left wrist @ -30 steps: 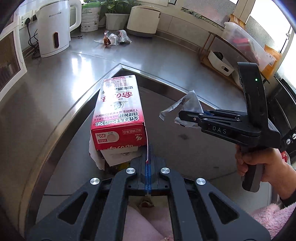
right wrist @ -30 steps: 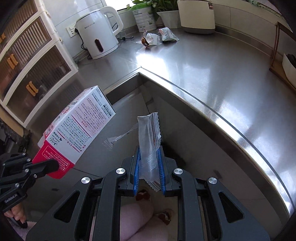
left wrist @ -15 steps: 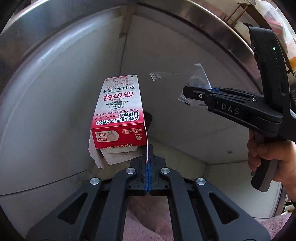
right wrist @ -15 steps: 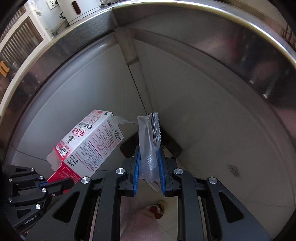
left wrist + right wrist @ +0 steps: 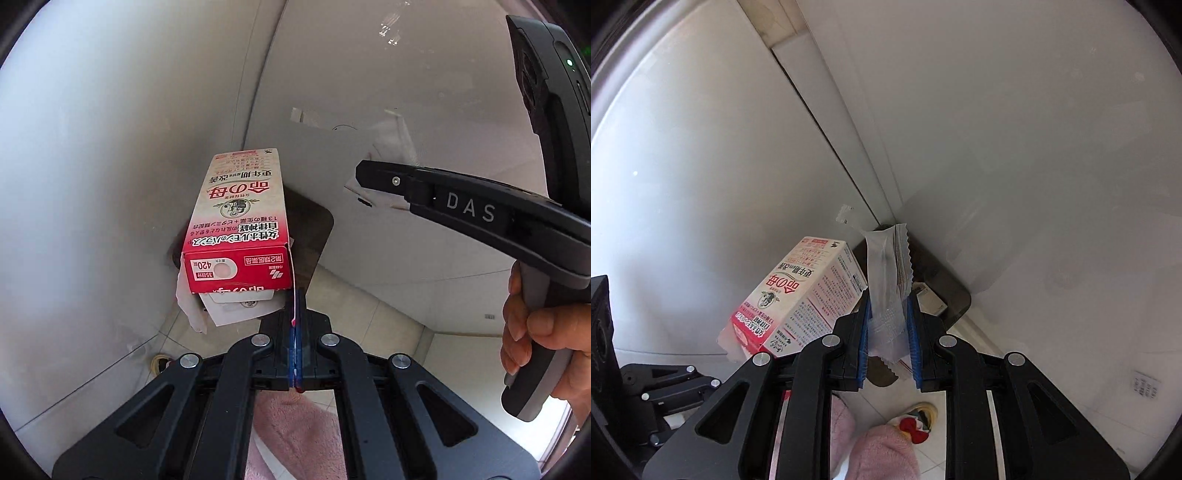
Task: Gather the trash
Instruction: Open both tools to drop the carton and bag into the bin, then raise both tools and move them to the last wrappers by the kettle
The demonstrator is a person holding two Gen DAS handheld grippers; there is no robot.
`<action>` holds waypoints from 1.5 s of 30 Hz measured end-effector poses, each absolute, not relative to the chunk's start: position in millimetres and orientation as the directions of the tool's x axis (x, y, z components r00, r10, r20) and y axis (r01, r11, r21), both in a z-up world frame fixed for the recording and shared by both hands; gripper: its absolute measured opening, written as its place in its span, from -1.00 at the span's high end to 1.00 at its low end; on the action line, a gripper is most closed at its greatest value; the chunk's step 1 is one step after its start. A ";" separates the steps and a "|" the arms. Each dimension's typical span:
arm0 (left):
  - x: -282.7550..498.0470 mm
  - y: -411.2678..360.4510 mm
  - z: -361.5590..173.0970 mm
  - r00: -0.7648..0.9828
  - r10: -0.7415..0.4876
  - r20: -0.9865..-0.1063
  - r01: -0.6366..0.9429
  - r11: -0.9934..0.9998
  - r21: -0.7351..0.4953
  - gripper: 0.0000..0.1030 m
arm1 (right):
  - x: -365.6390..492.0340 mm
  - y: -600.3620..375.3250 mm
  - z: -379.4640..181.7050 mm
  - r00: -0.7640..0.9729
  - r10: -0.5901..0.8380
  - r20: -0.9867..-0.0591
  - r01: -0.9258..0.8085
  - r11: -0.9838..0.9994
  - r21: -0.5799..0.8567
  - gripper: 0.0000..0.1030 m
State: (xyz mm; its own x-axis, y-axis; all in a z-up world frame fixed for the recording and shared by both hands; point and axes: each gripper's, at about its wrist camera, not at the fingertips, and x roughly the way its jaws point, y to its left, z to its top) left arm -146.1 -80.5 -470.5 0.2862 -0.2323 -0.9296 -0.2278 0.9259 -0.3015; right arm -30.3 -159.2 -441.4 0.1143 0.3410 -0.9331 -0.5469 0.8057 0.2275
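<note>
Holding red-and-white carton (image 5: pixel 236 229) by thin flap edge, our left gripper (image 5: pixel 295 325) has jaws fully closed, carton hanging above dark bin (image 5: pixel 314 236) opening at cabinet corner. Right gripper (image 5: pixel 888 332) has jaws narrowly parted, clamped on clear wrapper (image 5: pixel 886 273), also over bin (image 5: pixel 945 295). Risks: flap tears or slips, carton falls beside bin; carton catches rim; light wrapper clings to pads or drifts onto floor tiles (image 5: pixel 960 458).

The pale tiled floor (image 5: pixel 960 458) carries a dark bin (image 5: pixel 945 291) set in the corner where 2 white panels meet, and a slippered foot (image 5: pixel 916 424) nearby.
</note>
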 end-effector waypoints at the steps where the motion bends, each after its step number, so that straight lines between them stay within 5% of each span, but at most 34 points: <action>1: -143.4 -80.4 -475.0 0.286 -0.233 -0.929 -0.227 0.926 -0.302 1.00 | -27.6 -157.9 -446.8 0.101 0.348 -0.932 -0.539 0.806 0.242 0.61; 9: -131.7 -81.7 -500.0 0.291 -0.245 -0.925 -0.242 0.916 -0.319 1.00 | -14.3 -138.4 -468.4 0.105 0.347 -0.932 -0.529 0.813 0.243 0.47; 11: -129.8 -81.6 -501.5 0.291 -0.242 -0.926 -0.245 0.916 -0.317 1.00 | -21.2 -139.5 -470.8 0.119 0.346 -0.931 -0.521 0.820 0.238 -0.11; 13: -128.9 -80.1 -499.1 0.297 -0.234 -0.926 -0.250 0.917 -0.312 0.74 | -21.5 -139.6 -468.9 0.134 0.349 -0.927 -0.523 0.820 0.233 -0.23; 15: -130.7 -80.5 -494.2 0.309 -0.225 -0.924 -0.259 0.915 -0.309 0.15 | -21.8 -138.9 -465.9 0.144 0.350 -0.926 -0.521 0.822 0.229 -0.23; 22: -143.4 -78.9 -470.4 0.314 -0.191 -0.930 -0.283 0.916 -0.283 -0.21 | -30.3 -141.6 -443.9 0.167 0.351 -0.921 -0.519 0.826 0.221 -0.44; 28: -167.0 -79.9 -420.0 0.341 -0.164 -0.925 -0.268 0.927 -0.263 -0.68 | -44.5 -157.7 -401.7 0.195 0.351 -0.916 -0.529 0.824 0.203 -0.91; 32: -180.7 -80.2 -377.6 0.358 -0.159 -0.920 -0.253 0.932 -0.259 -0.84 | -58.4 -158.1 -371.3 0.214 0.337 -0.917 -0.550 0.817 0.172 -0.93; 45: -208.6 -84.7 -242.6 0.469 -0.081 -0.879 -0.189 0.964 -0.189 -0.84 | -82.9 -198.8 -247.5 0.290 0.416 -0.862 -0.551 0.809 0.205 -0.93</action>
State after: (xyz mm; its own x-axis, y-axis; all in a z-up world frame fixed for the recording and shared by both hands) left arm -208.6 -84.7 -242.6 0.4693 -0.0810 -0.8793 -0.1888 0.9636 -0.1895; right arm -82.9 -198.8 -247.5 0.2897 0.4162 -0.8619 -0.5509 0.8089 0.2055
